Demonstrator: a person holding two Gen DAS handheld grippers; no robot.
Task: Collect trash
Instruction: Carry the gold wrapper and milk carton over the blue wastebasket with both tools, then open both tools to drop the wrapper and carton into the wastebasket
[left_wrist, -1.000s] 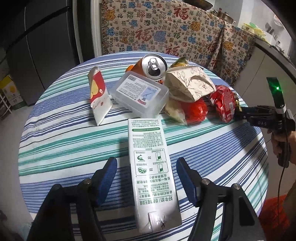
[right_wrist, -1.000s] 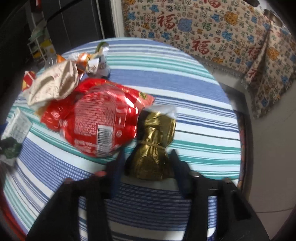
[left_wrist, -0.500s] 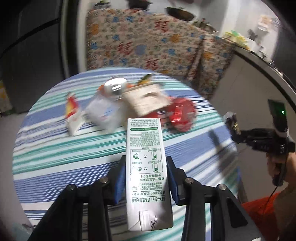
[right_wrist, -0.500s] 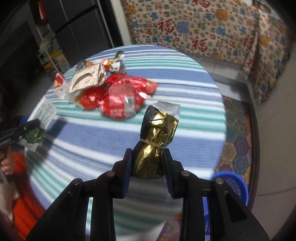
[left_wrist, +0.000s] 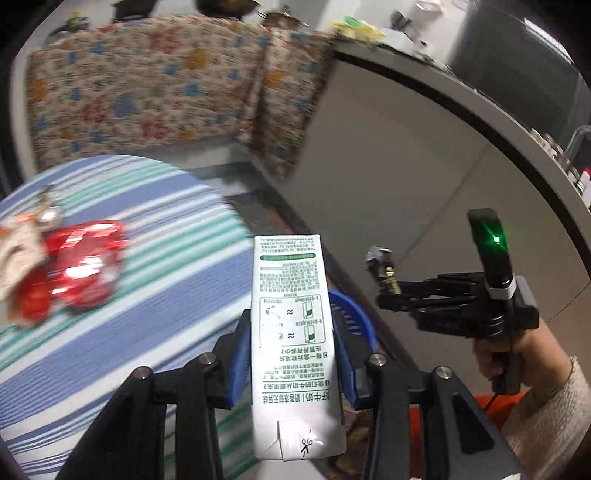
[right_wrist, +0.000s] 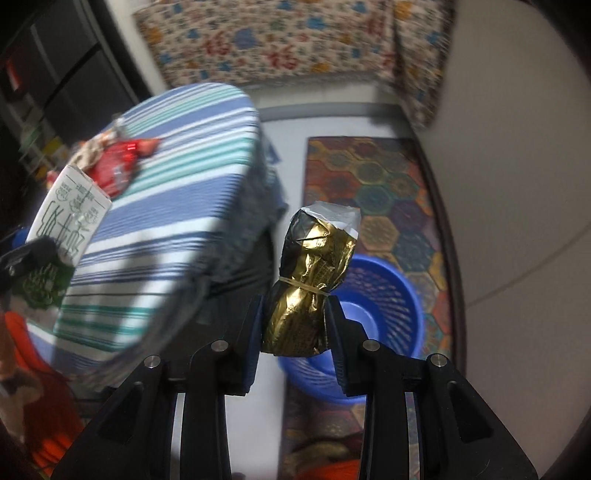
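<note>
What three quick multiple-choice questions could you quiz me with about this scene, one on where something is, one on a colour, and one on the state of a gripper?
1. Where is the basket?
A. on the table
B. on the floor beside the table
C. on the counter

2. What colour is the bundle in the right gripper?
A. gold
B. green
C. white

3. How is the left gripper?
A. open and empty
B. shut on a can
C. shut on the milk carton

Answers: 1 B, the right wrist view shows it standing on the floor by the patterned rug. 2 A, its foil shines gold. 3 C, both blue pads press the carton's sides.
</note>
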